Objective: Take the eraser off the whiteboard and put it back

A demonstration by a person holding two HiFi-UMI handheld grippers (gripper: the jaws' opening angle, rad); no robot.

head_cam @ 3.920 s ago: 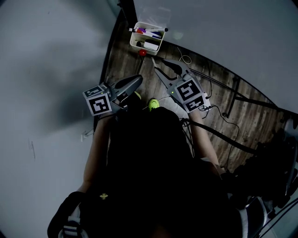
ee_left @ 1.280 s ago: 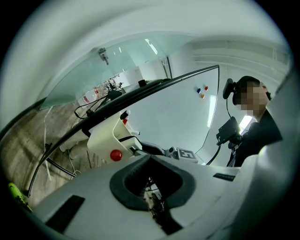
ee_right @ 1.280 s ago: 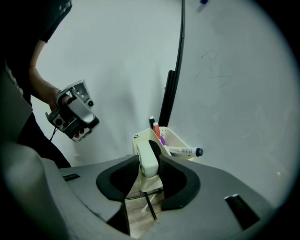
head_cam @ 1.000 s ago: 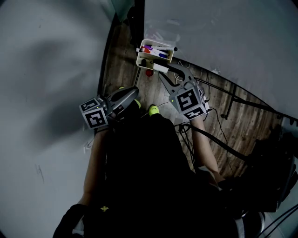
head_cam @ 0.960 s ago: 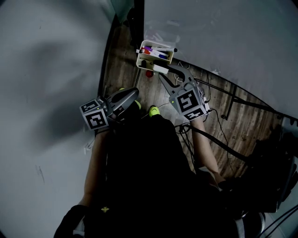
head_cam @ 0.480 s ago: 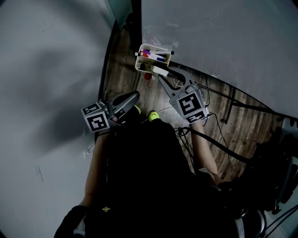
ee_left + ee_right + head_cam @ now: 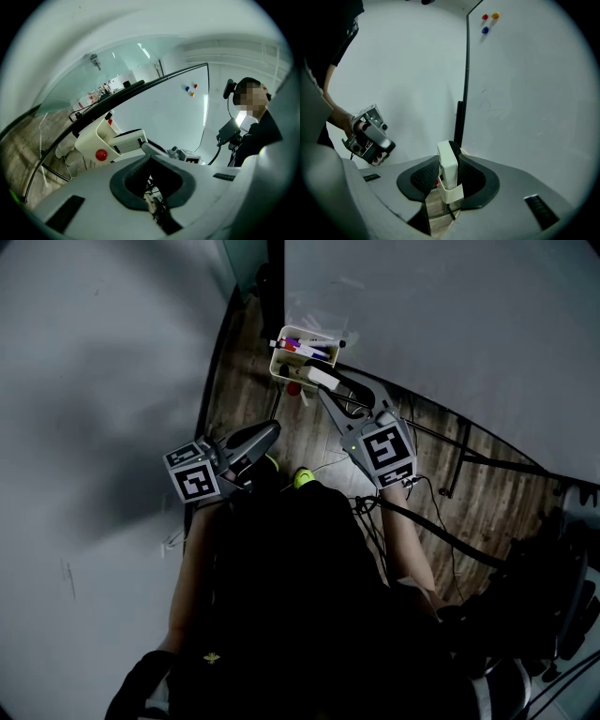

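Cream plastic and black felt make up the eraser [image 7: 448,174], which the right gripper [image 7: 449,162] grips by its 2 broad faces. In the right gripper view it stands on end, long axis running up the frame: the cream back lies against the left pad and the felt against the right pad. Its lower end sits at the corner of the cream tray [image 7: 451,193]; whether it rests on the tray cannot be told.

From the head view, the eraser [image 7: 317,377] lies slantwise. One end points at the tray [image 7: 280,365] and the other back along the right gripper [image 7: 328,382]. Markers [image 7: 306,341] lie in the tray, and a red magnet [image 7: 293,388] sits on its outer wall above the wooden floor [image 7: 248,381]. The tray hangs at the lower edge of the whiteboard [image 7: 450,315].

Seen from the left gripper view, the eraser [image 7: 129,140] juts sideways out of the tray [image 7: 93,136], with its long axis nearly level.

Lower and to the left in the head view, the left gripper [image 7: 273,428] is well apart from the tray. Its jaws are pressed together with nothing between them, as its own view [image 7: 151,158] shows.

Near the top of the whiteboard [image 7: 534,93], 3 small magnets [image 7: 485,17] cluster: red, orange and blue.
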